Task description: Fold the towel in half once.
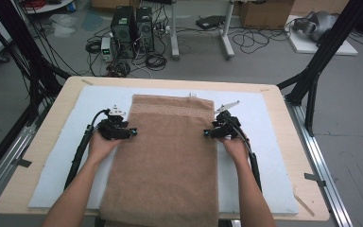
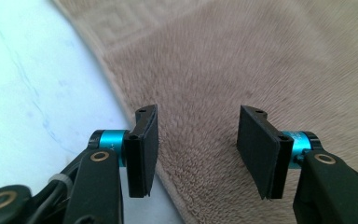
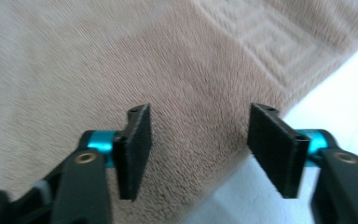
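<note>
A brown towel (image 1: pixel 165 156) lies flat and long on the counter (image 1: pixel 283 101), on top of a pale blue mat (image 1: pixel 71 156), and its near end hangs a little over the front edge. It looks spread out and not folded yet, so I think the real work has not begun. The left claw (image 1: pixel 133 132) sits at the towel's left edge with its jaws wide apart and nothing between them. In the left gripper view the left claw (image 2: pixel 196 140) sits low over the towel edge (image 2: pixel 121 100), with 1 jaw near the edge and the other over the cloth. The right claw (image 1: pixel 206 134) is at the towel's right edge, also wide and empty. Both could pinch the edges next, I guess. Past the counter is a grey floor (image 1: pixel 264 66) with 2 black computer boxes (image 1: pixel 132 28), lots of tangled wires (image 1: pixel 250 40) and a cardboard box (image 1: pixel 263 13).
</note>
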